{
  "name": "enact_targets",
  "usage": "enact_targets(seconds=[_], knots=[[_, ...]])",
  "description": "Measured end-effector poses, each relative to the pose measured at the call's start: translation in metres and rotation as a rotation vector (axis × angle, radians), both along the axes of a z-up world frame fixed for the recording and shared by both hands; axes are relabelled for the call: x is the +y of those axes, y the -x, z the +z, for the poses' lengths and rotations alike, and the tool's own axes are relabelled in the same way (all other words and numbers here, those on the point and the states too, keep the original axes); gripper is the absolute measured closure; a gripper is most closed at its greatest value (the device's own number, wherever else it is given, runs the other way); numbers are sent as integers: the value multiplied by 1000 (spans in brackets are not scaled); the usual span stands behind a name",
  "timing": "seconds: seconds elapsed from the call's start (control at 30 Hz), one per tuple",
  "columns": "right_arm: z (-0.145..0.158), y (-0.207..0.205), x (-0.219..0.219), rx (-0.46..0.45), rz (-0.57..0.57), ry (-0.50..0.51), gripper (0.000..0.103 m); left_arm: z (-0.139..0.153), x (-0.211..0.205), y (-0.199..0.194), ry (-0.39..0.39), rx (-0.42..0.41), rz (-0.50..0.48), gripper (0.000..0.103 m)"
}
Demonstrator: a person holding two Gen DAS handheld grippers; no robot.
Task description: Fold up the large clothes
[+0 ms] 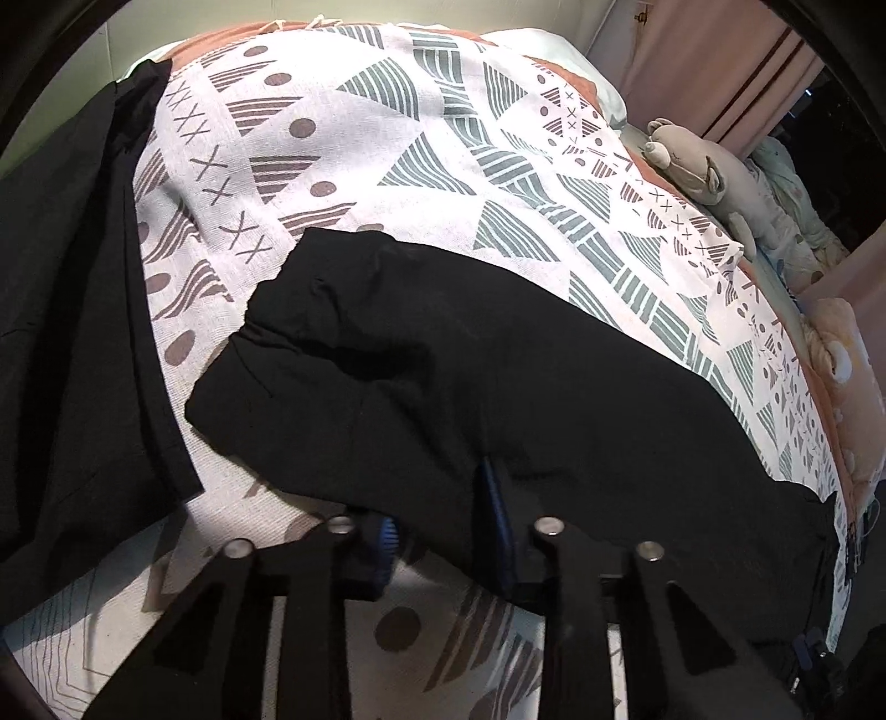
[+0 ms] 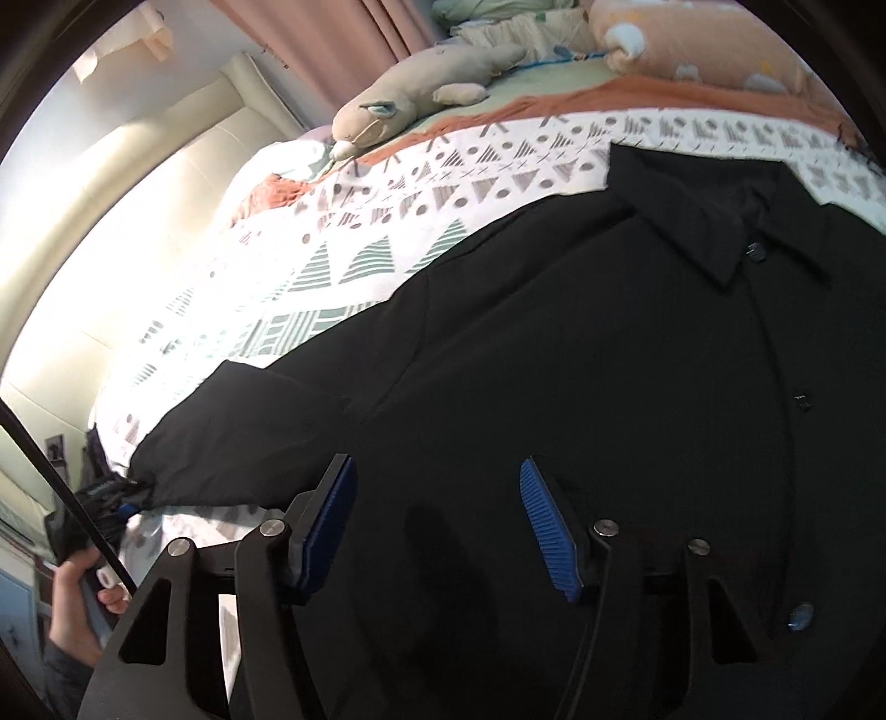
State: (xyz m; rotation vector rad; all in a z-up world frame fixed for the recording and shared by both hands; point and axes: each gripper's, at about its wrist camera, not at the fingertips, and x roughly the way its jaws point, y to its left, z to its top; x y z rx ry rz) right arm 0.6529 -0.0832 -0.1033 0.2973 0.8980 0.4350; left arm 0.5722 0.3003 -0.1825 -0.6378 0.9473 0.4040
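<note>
Shirt: a black collared shirt [image 2: 554, 360] lies buttoned and face up on the patterned bedspread [image 2: 343, 243], its collar [image 2: 714, 221] towards the plush toys.
Sleeve: one sleeve [image 1: 443, 354] stretches away from the shirt body across the bedspread [image 1: 343, 144], its cuff end lifted off the cloth.
Left gripper [image 1: 443, 531]: at the sleeve's cuff end, blue pads pressed onto the black fabric, pinching it; the shirt body is well apart from it.
Right gripper [image 2: 437, 520]: poised over the shirt's chest, beside the button placket [image 2: 775, 387], blue pads spread wide with nothing between them.
Second black garment [image 1: 72, 332]: beside the sleeve, on the bedspread's edge.
Plush toys: a grey one [image 2: 410, 105] beyond the shirt's collar; an orange one [image 2: 714, 50] near it.
Curtain [image 2: 332, 27]: pink, behind the toys.
</note>
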Motion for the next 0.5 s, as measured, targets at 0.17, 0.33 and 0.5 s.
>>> enact_targets(seconds=[0.17, 0.33, 0.5], knots=[[-6, -18, 12, 36, 31, -4, 45, 27, -7, -5, -31, -52, -48, 94], [-21, -32, 21, 91, 63, -66, 54, 72, -20, -2, -57, -145, -92, 97], [-30, -37, 26, 141, 101, -71, 55, 127, -48, -4, -79, -231, -160, 99]])
